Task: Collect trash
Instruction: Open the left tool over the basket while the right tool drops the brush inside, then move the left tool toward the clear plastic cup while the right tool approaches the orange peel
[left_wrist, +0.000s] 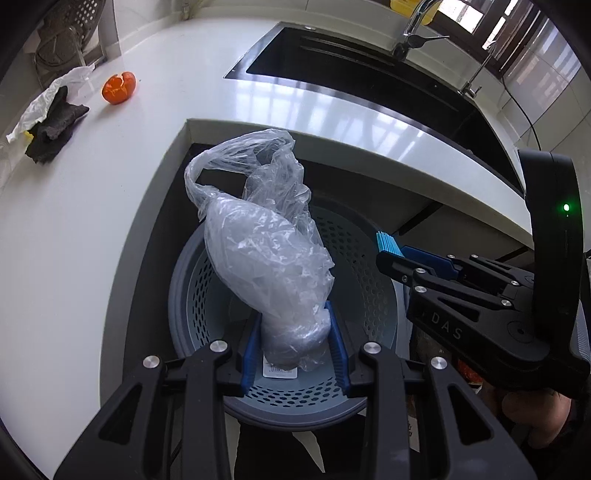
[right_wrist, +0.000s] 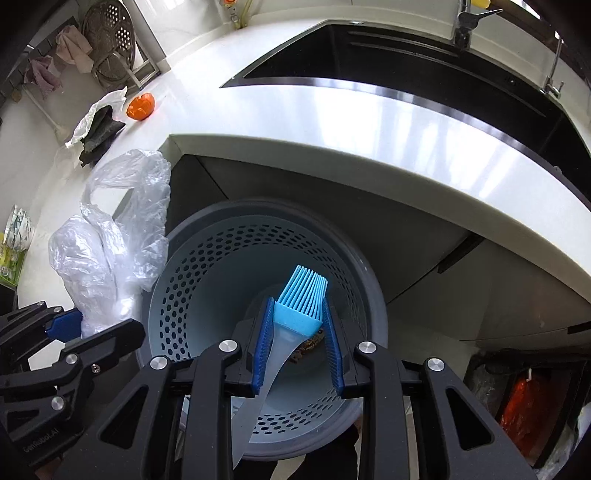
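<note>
My left gripper (left_wrist: 293, 343) pinches the crumpled plastic bag (left_wrist: 266, 251) over the perforated bin (right_wrist: 207, 266); my right gripper (right_wrist: 295, 343) pinches the blue silicone brush (right_wrist: 301, 299) above it. I should centre both, then release low

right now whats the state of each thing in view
left tool: shut on plastic bag, over the bin
plastic bag: crumpled, held above the bin
right tool: shut on silicone brush
silicone brush: held, bristles pointing into the bin
bin: open, some dark scrap at the bottom
orange peel: on counter, uncollected
</note>
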